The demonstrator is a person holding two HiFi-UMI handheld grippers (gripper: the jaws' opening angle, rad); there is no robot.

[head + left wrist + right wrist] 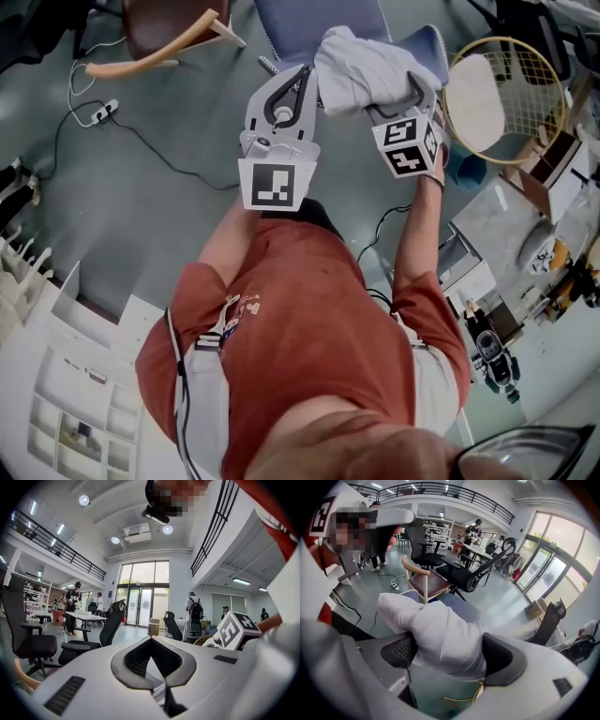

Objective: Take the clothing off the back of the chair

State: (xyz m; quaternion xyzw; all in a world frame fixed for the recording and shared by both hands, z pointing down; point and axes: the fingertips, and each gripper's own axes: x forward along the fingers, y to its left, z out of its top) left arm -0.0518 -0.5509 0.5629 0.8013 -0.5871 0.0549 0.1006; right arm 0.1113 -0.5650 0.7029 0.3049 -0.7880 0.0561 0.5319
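Head view looks down over the person's red shirt (309, 328) and is the only one that takes in both claws at once. The left claw (305, 73) is held out in front, its jaws closed tip to tip with nothing in them. The right claw (389, 94) sits just beside it with the white clothing (361, 66) bunched in its jaws, over the blue chair (309, 19). From here I cannot tell whether the cloth touches that chair.

The right gripper view settles the grip. The right claw (445, 653) has its jaws spread wide, and the clothing (440, 634) fills the whole gap, lying against both pads and spilling over the left one. Behind the bundle are the blue chair (461, 606), a wooden chair (424, 581) and a power strip (395, 586) on the floor. Head view shows those last two only as the wooden chair (169, 33) at the top edge and the power strip (105, 111) out to the left.

The left gripper view shows none of the clothing. Its own left claw (151, 638) has the pads meeting at a point. Past it lies the hall with black office chairs (105, 630), glass doors (143, 597) and the right claw's marker cube (236, 629).
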